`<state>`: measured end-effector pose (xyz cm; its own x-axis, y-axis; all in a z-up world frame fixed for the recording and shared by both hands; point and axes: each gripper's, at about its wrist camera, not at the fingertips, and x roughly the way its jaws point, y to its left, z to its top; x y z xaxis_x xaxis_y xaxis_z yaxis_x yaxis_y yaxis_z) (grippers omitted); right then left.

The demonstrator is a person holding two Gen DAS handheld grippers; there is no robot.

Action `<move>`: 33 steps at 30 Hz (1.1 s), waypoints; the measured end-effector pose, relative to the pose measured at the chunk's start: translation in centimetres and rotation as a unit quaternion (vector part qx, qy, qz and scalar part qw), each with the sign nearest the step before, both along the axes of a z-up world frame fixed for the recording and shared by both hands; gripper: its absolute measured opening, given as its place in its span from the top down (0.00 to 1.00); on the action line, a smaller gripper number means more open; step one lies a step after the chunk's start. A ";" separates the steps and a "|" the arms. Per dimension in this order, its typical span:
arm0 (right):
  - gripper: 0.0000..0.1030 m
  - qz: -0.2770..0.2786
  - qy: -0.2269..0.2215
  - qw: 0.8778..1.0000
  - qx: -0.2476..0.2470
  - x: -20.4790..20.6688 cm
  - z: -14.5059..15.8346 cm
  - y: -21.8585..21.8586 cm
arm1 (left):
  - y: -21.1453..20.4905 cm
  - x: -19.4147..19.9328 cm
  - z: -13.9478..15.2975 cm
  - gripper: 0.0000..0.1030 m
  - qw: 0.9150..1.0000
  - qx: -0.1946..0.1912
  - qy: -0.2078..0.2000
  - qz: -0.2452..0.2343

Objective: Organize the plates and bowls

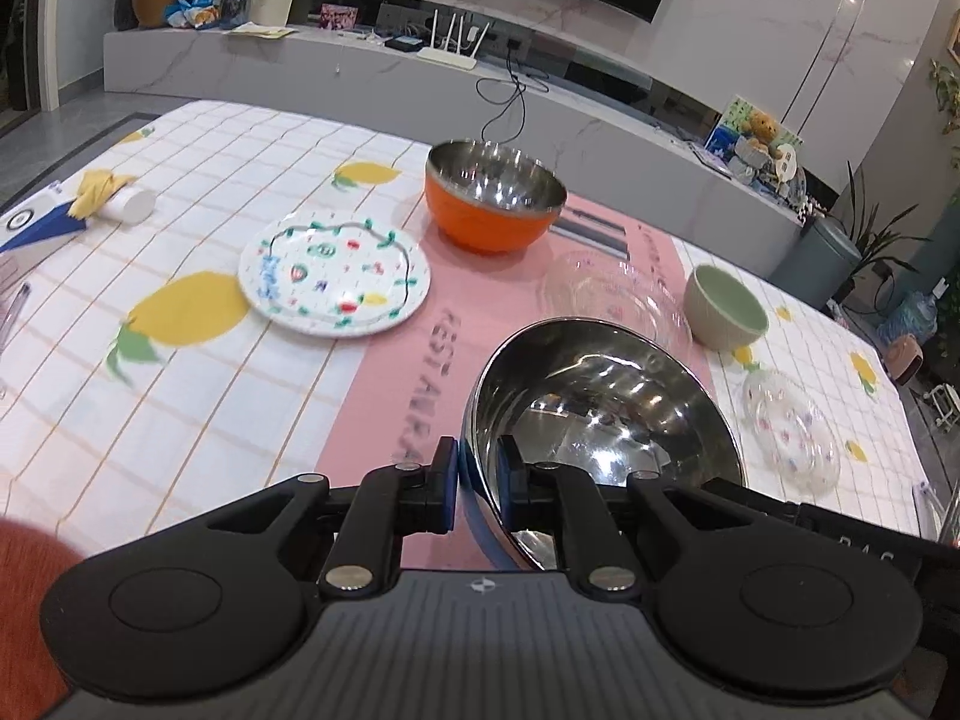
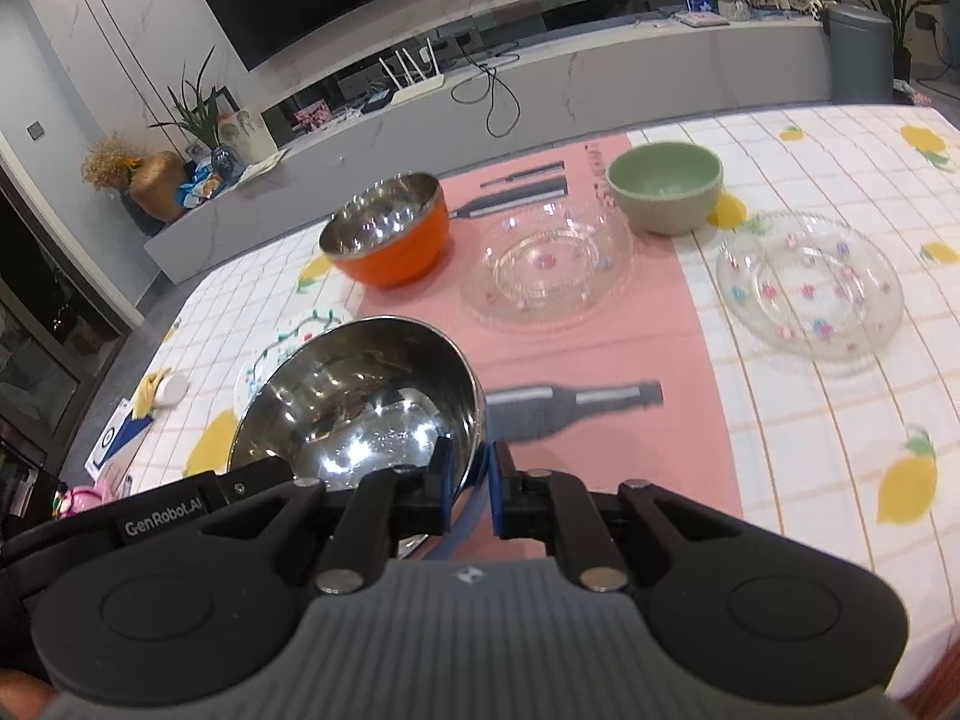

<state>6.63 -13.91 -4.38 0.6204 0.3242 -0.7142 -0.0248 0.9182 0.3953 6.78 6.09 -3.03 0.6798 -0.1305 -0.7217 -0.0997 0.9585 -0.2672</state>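
Note:
A steel bowl with a blue outside (image 1: 600, 408) (image 2: 360, 402) hangs over the pink runner, held from both sides. My left gripper (image 1: 480, 480) is shut on its left rim. On the opposite rim my right gripper (image 2: 474, 480) is shut too. On the table stand an orange steel-lined bowl (image 1: 492, 198) (image 2: 390, 234) and a green bowl (image 1: 726, 306) (image 2: 663, 186). A white patterned plate (image 1: 335, 273) (image 2: 288, 342), a clear glass dish (image 1: 606, 294) (image 2: 549, 267) and a clear flowered plate (image 1: 792, 429) (image 2: 810, 282) also lie there.
A white cup with a yellow cloth (image 1: 129, 204) and a blue booklet (image 1: 36, 222) lie at the table's left end. The lemon-print tablecloth (image 2: 840, 450) covers the table. A low grey TV cabinet (image 1: 360, 60) runs beyond the far edge.

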 end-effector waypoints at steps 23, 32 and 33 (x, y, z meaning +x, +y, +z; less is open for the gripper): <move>0.91 0.000 0.039 0.999 0.014 -2.4 -2.2 0.4 | 1.0 -2.1 -3.2 0.88 1.000 -0.004 0.028 0.006; 0.91 0.005 0.040 0.999 0.009 -2.2 -2.4 0.5 | 0.6 -2.0 -3.4 0.88 1.000 0.012 0.022 -0.006; 0.91 0.004 0.040 0.999 0.010 -2.2 -2.4 0.5 | 0.6 -2.0 -3.4 0.87 1.000 0.011 0.021 -0.006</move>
